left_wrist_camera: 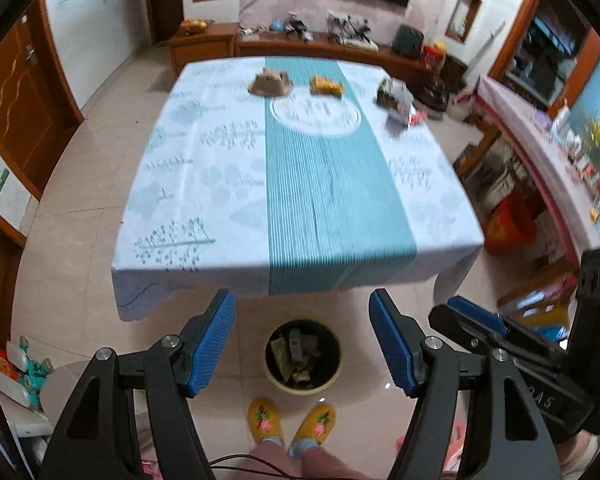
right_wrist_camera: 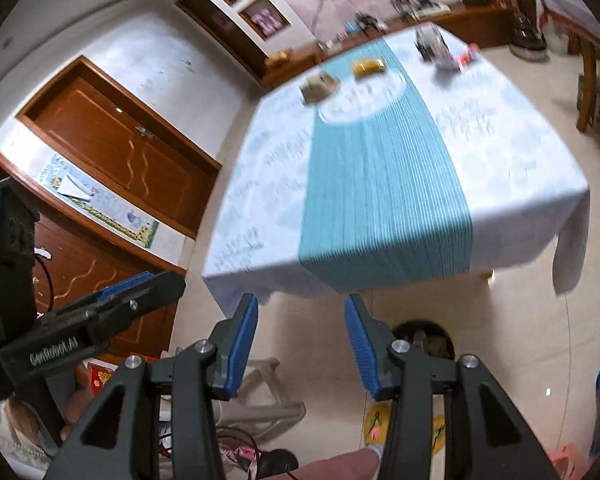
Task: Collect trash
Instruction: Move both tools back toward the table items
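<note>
Three bits of trash lie along the far side of the table [left_wrist_camera: 236, 200]: a brown cardboard piece [left_wrist_camera: 270, 82], a yellow packet [left_wrist_camera: 326, 86] and a crumpled wrapper [left_wrist_camera: 396, 98]. The right wrist view shows the same cardboard piece [right_wrist_camera: 318, 86], yellow packet [right_wrist_camera: 368, 67] and wrapper [right_wrist_camera: 432, 46]. A round bin [left_wrist_camera: 303, 356] holding scraps stands on the floor just before the table's near edge. My left gripper [left_wrist_camera: 302, 298] hangs open and empty above the bin. My right gripper [right_wrist_camera: 300, 302] is open and empty too, beside the left one. One right finger half hides the bin [right_wrist_camera: 424, 334].
The person's feet in yellow slippers [left_wrist_camera: 292, 420] stand just behind the bin. A pale plastic stool [right_wrist_camera: 268, 392] sits on the floor at the left, a red bucket [left_wrist_camera: 508, 228] to the table's right. Wooden doors [right_wrist_camera: 132, 152] line the left wall, a low cabinet [left_wrist_camera: 332, 46] the back.
</note>
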The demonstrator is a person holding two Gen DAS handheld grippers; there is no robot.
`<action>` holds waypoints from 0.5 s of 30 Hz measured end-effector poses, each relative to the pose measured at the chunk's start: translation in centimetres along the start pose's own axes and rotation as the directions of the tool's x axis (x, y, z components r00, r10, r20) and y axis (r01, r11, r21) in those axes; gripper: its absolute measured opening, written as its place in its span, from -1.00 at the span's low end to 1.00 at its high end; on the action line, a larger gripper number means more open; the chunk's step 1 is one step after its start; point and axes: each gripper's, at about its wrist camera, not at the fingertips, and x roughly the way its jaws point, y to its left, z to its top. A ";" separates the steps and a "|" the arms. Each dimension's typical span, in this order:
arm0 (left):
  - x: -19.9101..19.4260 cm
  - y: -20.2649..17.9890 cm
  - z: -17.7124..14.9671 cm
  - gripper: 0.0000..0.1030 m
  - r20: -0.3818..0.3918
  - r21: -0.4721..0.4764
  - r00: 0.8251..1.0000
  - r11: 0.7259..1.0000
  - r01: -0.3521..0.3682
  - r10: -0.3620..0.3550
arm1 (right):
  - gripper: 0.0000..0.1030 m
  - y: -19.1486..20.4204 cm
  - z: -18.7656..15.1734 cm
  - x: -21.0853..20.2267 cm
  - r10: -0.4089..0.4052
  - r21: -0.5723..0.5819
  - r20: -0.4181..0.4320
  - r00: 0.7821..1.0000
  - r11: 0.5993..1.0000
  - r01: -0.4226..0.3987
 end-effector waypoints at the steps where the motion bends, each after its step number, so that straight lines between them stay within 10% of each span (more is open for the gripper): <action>1: -0.6 0.0 0.3 0.31 0.007 -0.010 1.000 1.000 0.001 -0.001 | -0.12 0.3 0.3 -0.4 0.001 -0.012 0.011 1.000 1.000 -0.001; 15: -5.0 -0.3 8.4 0.41 0.128 0.092 0.980 0.982 -0.167 0.154 | -0.12 3.0 7.4 -4.6 0.002 -0.135 0.161 0.987 0.991 0.020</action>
